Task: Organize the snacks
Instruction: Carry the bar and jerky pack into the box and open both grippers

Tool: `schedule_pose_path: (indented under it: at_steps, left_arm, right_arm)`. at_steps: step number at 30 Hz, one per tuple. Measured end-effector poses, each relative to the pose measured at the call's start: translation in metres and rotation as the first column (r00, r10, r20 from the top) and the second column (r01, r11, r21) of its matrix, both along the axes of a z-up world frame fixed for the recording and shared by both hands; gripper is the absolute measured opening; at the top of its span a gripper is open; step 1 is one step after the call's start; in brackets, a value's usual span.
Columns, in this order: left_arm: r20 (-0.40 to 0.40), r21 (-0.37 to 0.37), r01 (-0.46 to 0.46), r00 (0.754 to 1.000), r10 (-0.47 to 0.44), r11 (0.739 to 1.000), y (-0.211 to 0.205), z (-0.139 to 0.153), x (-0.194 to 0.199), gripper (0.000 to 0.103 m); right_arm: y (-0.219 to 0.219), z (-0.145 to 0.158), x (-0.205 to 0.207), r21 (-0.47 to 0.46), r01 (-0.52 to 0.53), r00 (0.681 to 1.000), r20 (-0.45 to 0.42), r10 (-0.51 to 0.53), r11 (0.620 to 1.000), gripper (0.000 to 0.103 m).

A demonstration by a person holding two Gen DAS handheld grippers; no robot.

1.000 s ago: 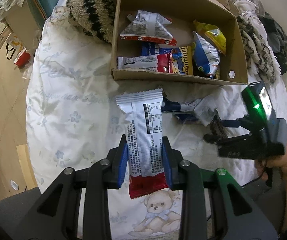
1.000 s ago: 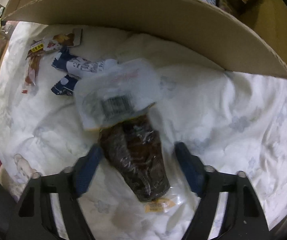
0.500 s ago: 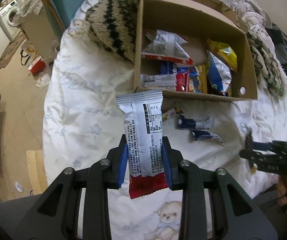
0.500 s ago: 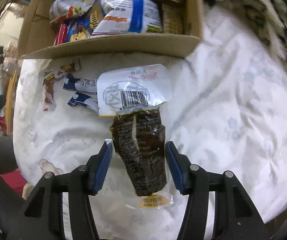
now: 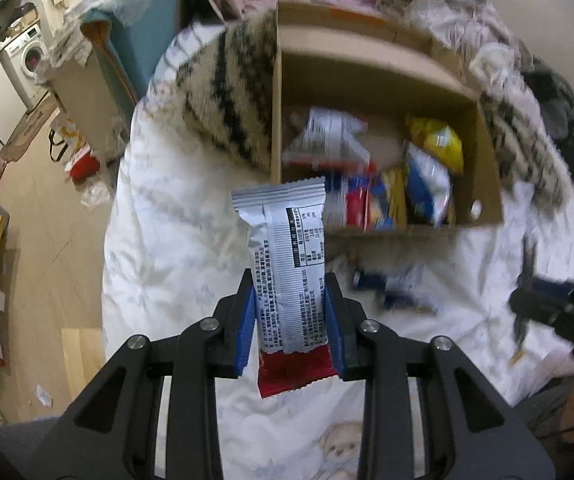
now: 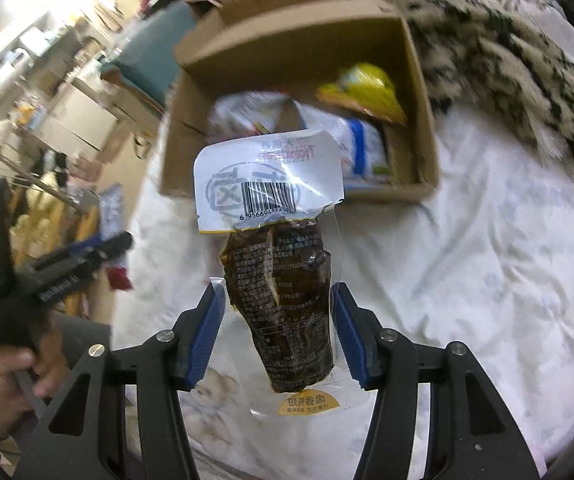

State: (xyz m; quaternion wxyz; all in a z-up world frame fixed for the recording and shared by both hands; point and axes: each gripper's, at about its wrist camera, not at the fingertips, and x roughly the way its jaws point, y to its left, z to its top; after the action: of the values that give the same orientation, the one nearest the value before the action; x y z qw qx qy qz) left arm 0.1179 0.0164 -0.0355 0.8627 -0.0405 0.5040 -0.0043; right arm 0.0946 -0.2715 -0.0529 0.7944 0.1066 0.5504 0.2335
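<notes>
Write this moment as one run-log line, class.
left gripper: shut on silver snack bar | right gripper: shut on brown vacuum pack | cardboard box: ahead, holds snacks

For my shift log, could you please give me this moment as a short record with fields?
left gripper: shut on silver-and-red snack bar, held in the air
right gripper: shut on clear pouch of dark snack, held in the air
cardboard box: open, on the white quilt, already holding several packets
loose snacks: blue-and-white wrappers on the quilt in front of the box
</notes>
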Motion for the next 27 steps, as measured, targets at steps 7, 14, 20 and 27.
schedule_pose_path:
  at_steps: [7, 14, 20, 27]
  left_arm:
    - [0.031, 0.004, 0.012, 0.999, -0.012, 1.0, -0.003, 0.03, 0.049, 0.027]
    - [0.078, 0.033, 0.029, 0.996, -0.032, 0.999, -0.014, 0.034, 0.089, 0.027]
    - [0.098, 0.029, 0.036, 0.994, -0.038, 0.999, -0.025, 0.022, 0.111, 0.027]
    - [0.088, 0.014, 0.055, 0.995, -0.056, 0.998, -0.03, -0.005, 0.12, 0.027]
  right_arm:
    - [0.022, 0.021, 0.029, 0.067, 0.048, 0.997, 0.057, -0.052, 0.997, 0.057]
    - [0.012, 0.043, 0.073, 0.138, 0.128, 0.982, 0.117, -0.145, 0.982, 0.057]
    - [0.005, 0.034, 0.103, 0.18, 0.179, 0.972, 0.119, -0.202, 0.967, 0.057]
    - [0.004, -0.005, 0.119, 0.194, 0.235, 0.969, 0.034, -0.246, 0.952, 0.058]
